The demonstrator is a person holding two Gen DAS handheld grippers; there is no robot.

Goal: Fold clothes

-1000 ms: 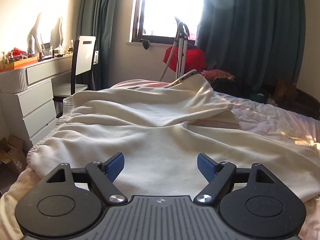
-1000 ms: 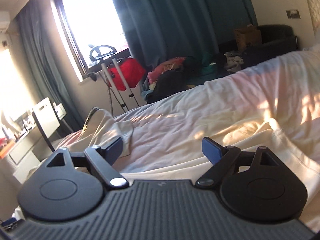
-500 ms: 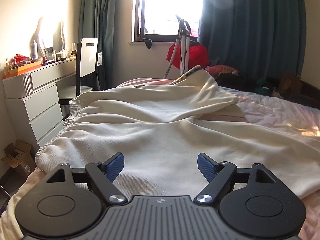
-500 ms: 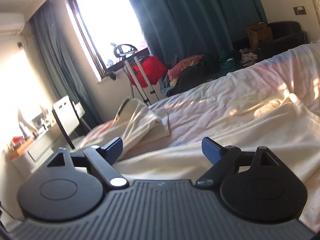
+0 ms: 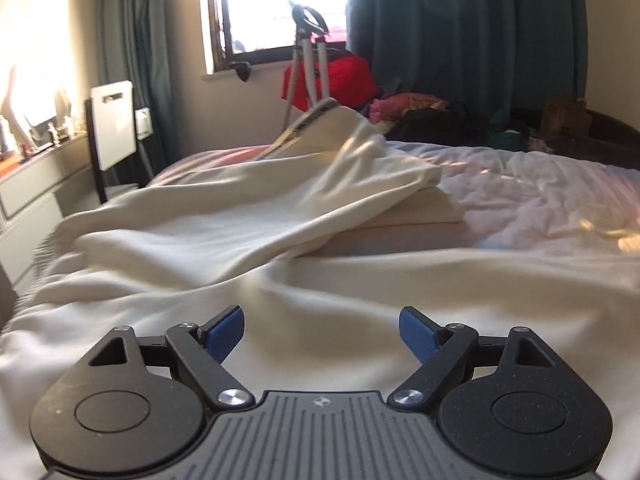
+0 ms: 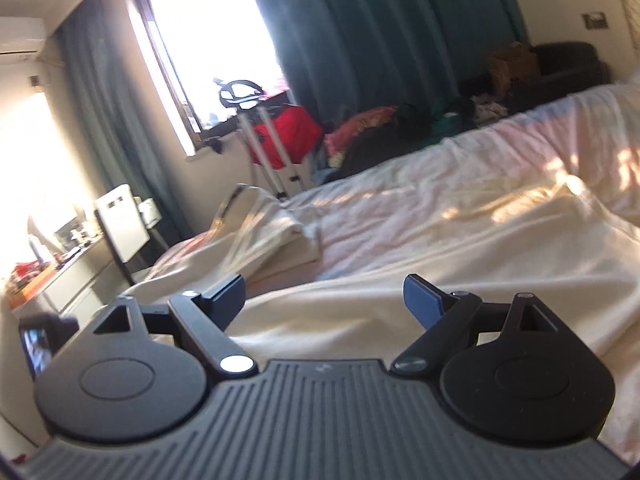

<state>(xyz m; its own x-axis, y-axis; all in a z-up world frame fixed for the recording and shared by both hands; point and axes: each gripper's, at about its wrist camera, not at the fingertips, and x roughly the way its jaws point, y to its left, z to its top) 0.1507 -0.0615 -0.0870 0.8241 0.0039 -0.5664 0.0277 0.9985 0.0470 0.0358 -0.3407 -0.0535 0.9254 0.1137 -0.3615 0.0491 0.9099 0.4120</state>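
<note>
A large cream garment (image 5: 224, 248) lies spread and rumpled across the bed, with one part folded up in a ridge toward the far side. It also shows in the right wrist view (image 6: 360, 304). My left gripper (image 5: 321, 334) is open and empty, low over the near part of the cloth. My right gripper (image 6: 324, 298) is open and empty, just above the cloth's near stretch. The blue pads (image 5: 224, 332) touch nothing.
The bed has a pale pink sheet (image 5: 540, 200). A white dresser (image 5: 28, 192) and a chair (image 5: 114, 128) stand at the left. A red bag with a metal stand (image 5: 320, 76), piled clothes (image 5: 440, 116) and dark curtains are by the window.
Both grippers have moved forward and lower over the garment. The left view has shifted right, the right view has turned left. Both grippers stay open.
</note>
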